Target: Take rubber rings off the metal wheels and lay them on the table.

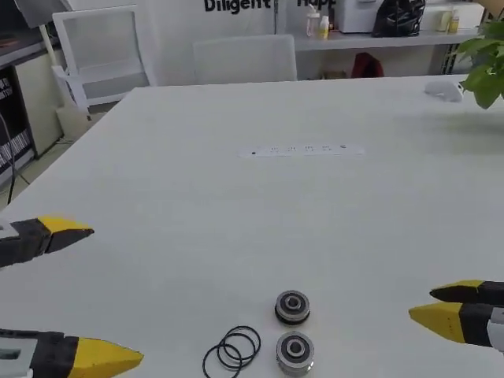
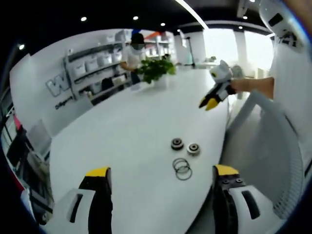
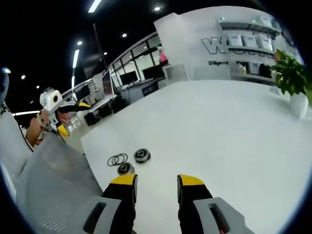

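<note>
Two metal wheels lie near the table's front edge, one (image 1: pixel 292 307) with a dark band on its rim and one (image 1: pixel 295 351) closer to me. Several loose black rubber rings (image 1: pixel 232 349) lie overlapped just left of them. My left gripper (image 1: pixel 106 295) hovers wide open to the left of the rings, holding nothing. My right gripper (image 1: pixel 425 305) is to the right of the wheels, open by a narrower gap and empty. In the left gripper view the wheels (image 2: pixel 177 144) and rings (image 2: pixel 182 168) lie ahead of my jaws. The right gripper view has the wheels (image 3: pixel 142 155) and rings (image 3: pixel 117 159) ahead to the left.
The white table (image 1: pixel 236 205) has a flush socket strip (image 1: pixel 303 150) at its middle. White chairs (image 1: pixel 244 59) stand along the far edge. A green plant (image 1: pixel 484 63) and a small white object (image 1: pixel 445 90) sit at the far right. A person (image 2: pixel 134 48) stands by the shelves.
</note>
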Demonstrator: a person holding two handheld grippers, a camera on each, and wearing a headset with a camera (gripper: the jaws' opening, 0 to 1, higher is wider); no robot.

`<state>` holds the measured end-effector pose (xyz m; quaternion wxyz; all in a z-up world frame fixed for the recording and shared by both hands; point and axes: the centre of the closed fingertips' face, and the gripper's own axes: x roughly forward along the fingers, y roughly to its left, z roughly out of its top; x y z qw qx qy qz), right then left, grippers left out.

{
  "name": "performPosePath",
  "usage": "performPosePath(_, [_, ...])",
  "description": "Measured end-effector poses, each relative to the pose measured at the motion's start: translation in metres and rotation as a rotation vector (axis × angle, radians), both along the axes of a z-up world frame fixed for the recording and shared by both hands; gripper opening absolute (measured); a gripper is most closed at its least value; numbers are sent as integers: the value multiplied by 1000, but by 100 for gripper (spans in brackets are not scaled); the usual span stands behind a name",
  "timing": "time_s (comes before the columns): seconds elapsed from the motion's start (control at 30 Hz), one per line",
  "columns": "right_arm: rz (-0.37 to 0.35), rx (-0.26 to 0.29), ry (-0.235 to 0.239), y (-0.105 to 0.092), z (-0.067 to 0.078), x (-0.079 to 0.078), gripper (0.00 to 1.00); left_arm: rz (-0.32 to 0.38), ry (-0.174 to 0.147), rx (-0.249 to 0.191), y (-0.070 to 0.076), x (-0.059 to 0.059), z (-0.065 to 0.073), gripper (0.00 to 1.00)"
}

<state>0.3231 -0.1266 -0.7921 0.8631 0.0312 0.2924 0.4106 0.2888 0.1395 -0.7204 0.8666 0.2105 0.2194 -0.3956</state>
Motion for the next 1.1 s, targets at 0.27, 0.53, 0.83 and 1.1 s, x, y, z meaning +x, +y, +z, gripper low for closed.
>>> performPosePath(0.27, [-23,22,25,-4,-7,-4,31,-59,-5,49,-15,10,-2,83])
performPosePath(0.53, [-9,44,36,3,-11,-1,31,-87,-32,-6,-38,26,7,82])
performPosePath(0.83, [23,50,45,16,-17,2,31,-130,-44,-76,-72,40,4,75])
performPosePath(1.1, [53,36,48,26,-25,7,30,-140,-77,-126,-92,58,8,68])
